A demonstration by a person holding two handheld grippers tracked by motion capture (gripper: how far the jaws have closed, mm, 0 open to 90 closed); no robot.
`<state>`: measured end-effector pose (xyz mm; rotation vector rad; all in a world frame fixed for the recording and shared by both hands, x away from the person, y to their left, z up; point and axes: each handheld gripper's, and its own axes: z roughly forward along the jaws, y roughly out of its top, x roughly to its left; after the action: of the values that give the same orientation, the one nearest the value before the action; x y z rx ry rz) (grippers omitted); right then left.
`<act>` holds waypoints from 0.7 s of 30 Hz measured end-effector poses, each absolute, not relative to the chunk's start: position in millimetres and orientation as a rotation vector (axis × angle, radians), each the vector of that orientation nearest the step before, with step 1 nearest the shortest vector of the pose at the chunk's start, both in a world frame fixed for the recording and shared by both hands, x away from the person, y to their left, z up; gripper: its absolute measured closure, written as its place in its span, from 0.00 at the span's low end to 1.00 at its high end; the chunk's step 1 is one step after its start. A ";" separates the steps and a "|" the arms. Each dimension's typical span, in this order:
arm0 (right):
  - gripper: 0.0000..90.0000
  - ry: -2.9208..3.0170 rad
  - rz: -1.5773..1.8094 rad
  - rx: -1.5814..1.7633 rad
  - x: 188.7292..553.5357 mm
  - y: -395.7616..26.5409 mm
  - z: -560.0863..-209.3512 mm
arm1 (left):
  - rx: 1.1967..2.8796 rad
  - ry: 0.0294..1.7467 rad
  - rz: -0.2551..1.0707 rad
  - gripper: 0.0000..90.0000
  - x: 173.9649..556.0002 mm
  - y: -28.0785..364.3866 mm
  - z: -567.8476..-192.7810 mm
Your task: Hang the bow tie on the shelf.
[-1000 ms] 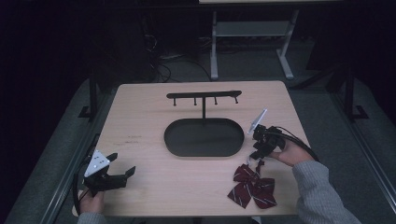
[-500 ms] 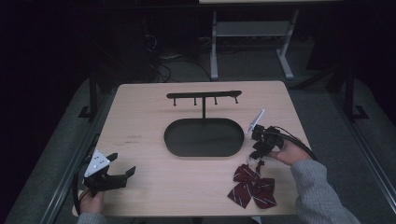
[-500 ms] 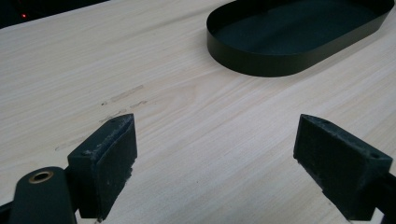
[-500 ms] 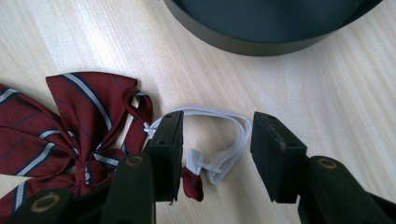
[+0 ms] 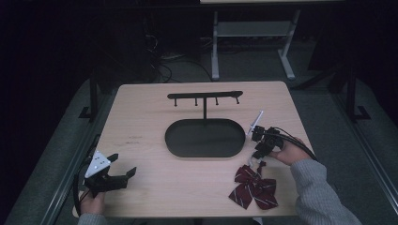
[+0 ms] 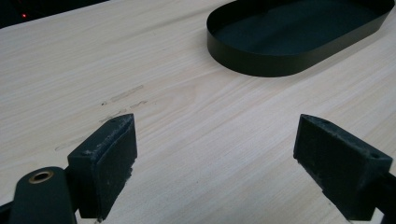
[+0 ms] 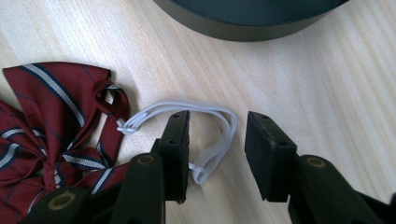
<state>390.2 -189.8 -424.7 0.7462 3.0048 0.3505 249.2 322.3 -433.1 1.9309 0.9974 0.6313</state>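
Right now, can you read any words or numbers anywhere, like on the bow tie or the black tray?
No words, labels, brands or numbers can be read.
Bow tie: stripes, no writing.
White elastic loop: plain.
Black tray and hook stand: plain black.
Grey plate on the left claw: small dots, too small to tell.

Dark room, grey floor [image 5: 328, 108]

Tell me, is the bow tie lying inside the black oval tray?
No, the bow tie lies on the bare wooden table, in front of the black oval tray and apart from it.
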 end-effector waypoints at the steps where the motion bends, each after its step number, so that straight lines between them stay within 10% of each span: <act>1: 0.67 3.008 0.342 0.746 390.6 -189.2 -425.5 | 1.929 0.996 0.632 0.15 249.2 322.3 -433.1; 21: 0.92 3.027 0.223 0.689 391.6 -181.9 -437.2 | 1.930 0.993 0.633 0.15 249.1 322.1 -432.8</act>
<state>391.6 -181.9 -437.2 0.6889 3.0271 0.2234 249.1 322.1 -432.8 1.9302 0.9925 0.6325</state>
